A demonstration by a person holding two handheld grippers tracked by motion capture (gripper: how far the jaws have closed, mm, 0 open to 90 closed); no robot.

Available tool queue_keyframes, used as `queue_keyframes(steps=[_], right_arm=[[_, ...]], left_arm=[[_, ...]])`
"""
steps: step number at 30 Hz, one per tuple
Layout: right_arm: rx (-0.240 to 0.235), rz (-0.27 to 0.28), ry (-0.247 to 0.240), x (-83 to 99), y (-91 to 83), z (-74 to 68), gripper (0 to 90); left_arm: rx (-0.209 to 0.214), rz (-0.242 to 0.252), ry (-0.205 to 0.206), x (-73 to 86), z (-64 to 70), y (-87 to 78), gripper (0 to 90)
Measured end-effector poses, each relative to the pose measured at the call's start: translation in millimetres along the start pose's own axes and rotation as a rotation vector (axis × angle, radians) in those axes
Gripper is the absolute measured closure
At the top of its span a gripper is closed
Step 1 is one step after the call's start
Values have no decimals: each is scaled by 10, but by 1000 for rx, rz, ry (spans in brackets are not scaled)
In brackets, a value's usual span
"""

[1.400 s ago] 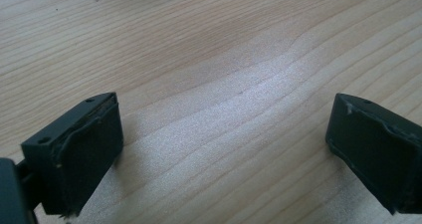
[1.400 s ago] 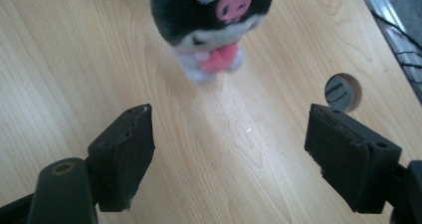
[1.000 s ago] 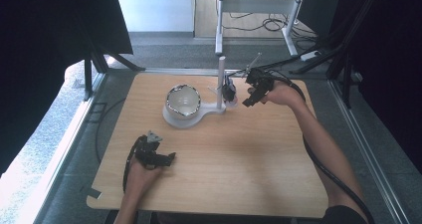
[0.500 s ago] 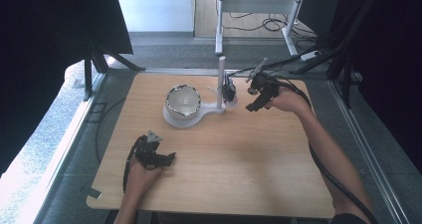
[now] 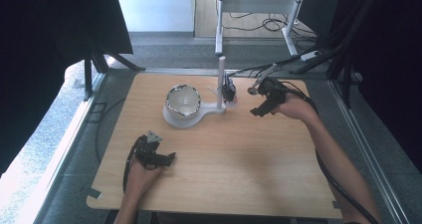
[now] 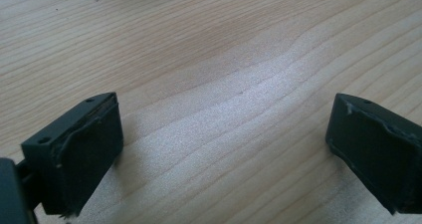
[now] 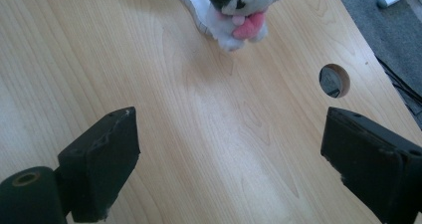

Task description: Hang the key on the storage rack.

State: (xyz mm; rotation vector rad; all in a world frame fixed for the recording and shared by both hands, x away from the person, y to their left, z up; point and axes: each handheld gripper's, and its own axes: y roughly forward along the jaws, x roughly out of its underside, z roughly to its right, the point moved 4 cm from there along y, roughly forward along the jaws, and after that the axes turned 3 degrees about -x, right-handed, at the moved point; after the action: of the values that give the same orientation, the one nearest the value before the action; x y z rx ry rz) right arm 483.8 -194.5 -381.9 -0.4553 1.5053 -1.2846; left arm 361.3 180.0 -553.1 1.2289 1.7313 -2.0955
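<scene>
Nearby, the right hand-held gripper (image 7: 229,164) gapes wide, empty, before the plush toy (image 7: 241,7)

high view: fixed camera above the person's side, looking forward and down over the whole wooden tabletop (image 5: 224,164) from well back, with floor beyond the far edge; left gripper view: camera riding on the left hand-held gripper (image 5: 158,158), facing along its two black jaws, very near bare wood grain at the near left part of the tabletop (image 6: 209,84); right gripper view: camera riding on the right hand-held gripper (image 5: 260,109), looking down at the far right part of the tabletop (image 7: 199,134), near a black, white and pink plush toy (image 7: 239,10); shared with the high view: the plush toy (image 5: 229,92) and the wood surface.
</scene>
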Motion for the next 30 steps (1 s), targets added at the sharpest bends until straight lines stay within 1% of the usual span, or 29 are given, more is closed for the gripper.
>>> queue_keyframes(steps=[1,3,4,6,12,15,16,17,19,24,30], right_arm=[[10,2,7,37,-16,-15,86],[13,4,6,51,-22,-20,86],[17,13,14,92,-40,-38,86],[18,15,14,107,-47,-43,86],[26,35,27,243,-107,-88,76],[29,47,49,339,-143,-120,61],[29,47,49,339,-143,-120,61],[38,47,49,386,-159,-129,58],[37,47,52,403,-166,-131,57],[45,59,64,539,-221,-137,48],[55,71,73,642,-267,-160,39]], left_arm=[[0,0,0,0,0,0,15],[0,0,0,0,0,0,15],[0,0,1,0,0,0,14],[0,-1,1,0,-1,-1,15],[0,0,-1,0,0,0,15],[0,0,-1,0,1,0,15],[0,0,-1,0,1,0,15],[1,0,-1,0,0,-1,15],[1,0,-1,0,0,-1,15],[1,0,-1,0,0,-1,15],[1,-1,-1,0,0,-1,15]])
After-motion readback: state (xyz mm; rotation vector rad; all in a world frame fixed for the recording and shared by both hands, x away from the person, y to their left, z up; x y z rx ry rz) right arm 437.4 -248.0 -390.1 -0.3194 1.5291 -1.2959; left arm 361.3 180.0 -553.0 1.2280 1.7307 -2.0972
